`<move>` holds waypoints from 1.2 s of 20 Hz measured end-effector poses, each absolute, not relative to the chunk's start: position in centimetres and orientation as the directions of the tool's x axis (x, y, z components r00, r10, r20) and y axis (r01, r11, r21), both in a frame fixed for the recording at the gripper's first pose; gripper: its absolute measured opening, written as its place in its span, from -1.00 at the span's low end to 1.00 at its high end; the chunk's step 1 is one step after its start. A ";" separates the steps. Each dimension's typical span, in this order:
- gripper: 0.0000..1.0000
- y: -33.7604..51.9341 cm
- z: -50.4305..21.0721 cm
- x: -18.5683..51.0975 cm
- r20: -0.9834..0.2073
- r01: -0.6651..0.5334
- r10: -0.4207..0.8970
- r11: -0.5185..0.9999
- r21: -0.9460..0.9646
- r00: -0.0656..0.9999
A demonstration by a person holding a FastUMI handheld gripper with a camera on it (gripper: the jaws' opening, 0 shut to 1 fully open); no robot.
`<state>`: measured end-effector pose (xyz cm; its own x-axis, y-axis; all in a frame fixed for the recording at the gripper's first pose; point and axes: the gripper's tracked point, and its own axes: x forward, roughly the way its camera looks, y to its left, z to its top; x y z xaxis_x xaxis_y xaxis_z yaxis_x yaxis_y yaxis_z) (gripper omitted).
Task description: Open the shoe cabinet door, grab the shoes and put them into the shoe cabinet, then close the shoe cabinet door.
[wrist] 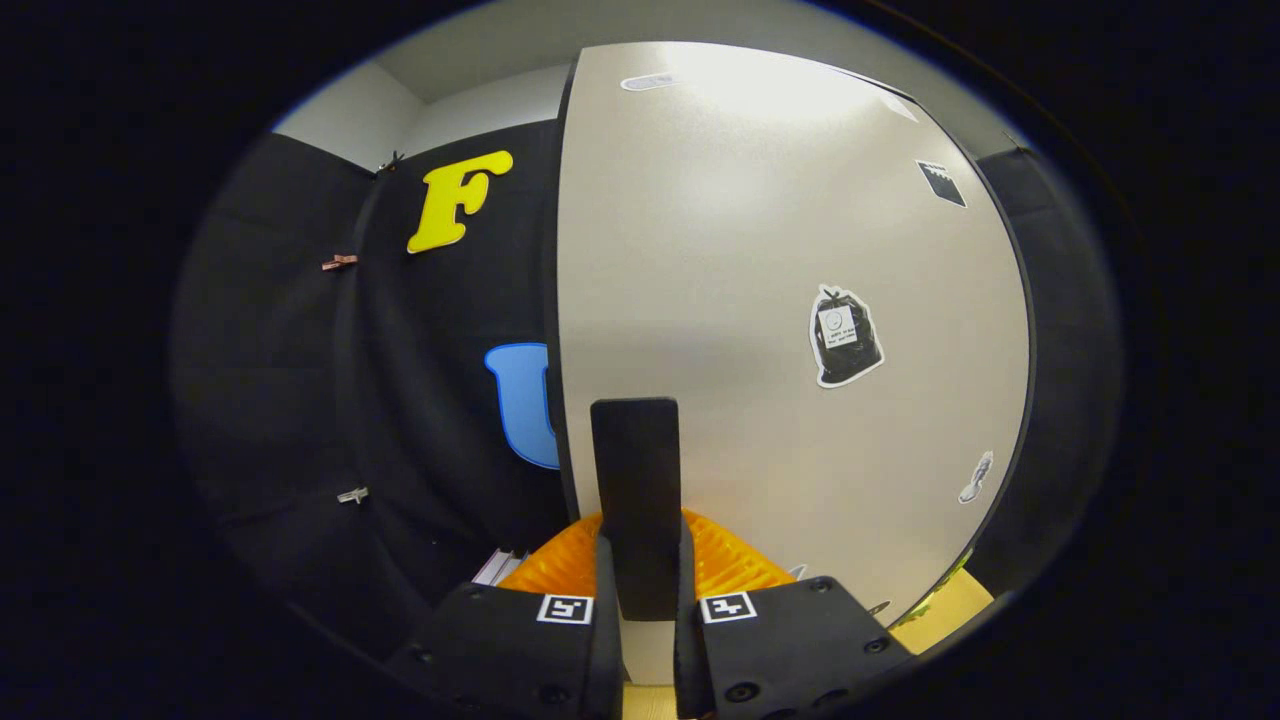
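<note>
While the fingers are clenching the dark handle of the beige shoe cabinet door just ahead, the door step is proceeding, probably requiring a steady swing next.

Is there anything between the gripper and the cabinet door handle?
No. The gripper is shut on the dark handle of the door; both fingers press its sides, and nothing lies between them and it.

We count one cabinet door, one handle, approx. five stickers on it, and two gripper fingers.
</note>
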<state>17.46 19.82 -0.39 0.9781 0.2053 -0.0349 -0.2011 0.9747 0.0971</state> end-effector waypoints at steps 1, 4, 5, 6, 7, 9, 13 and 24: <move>-0.52 19.9 -0.1 16.6 -0.034 -0.216 0.220 0.971 0.098 0.975; -0.52 19.5 0.1 14.7 -0.026 -0.263 0.267 0.960 0.100 0.963; -0.52 19.3 0.2 14.1 -0.025 -0.277 0.281 0.955 0.107 0.959; -0.52 19.2 0.3 13.6 -0.029 -0.290 0.295 0.951 0.111 0.955; -0.52 19.0 0.4 13.0 -0.029 -0.303 0.308 0.946 0.113 0.951; -0.52 18.6 0.6 12.1 -0.031 -0.323 0.329 0.938 0.121 0.944; -0.52 17.7 0.7 11.2 -0.018 -0.352 0.357 0.929 0.116 0.934; -0.53 13.8 1.0 8.0 -0.009 -0.340 0.342 0.935 0.106 0.940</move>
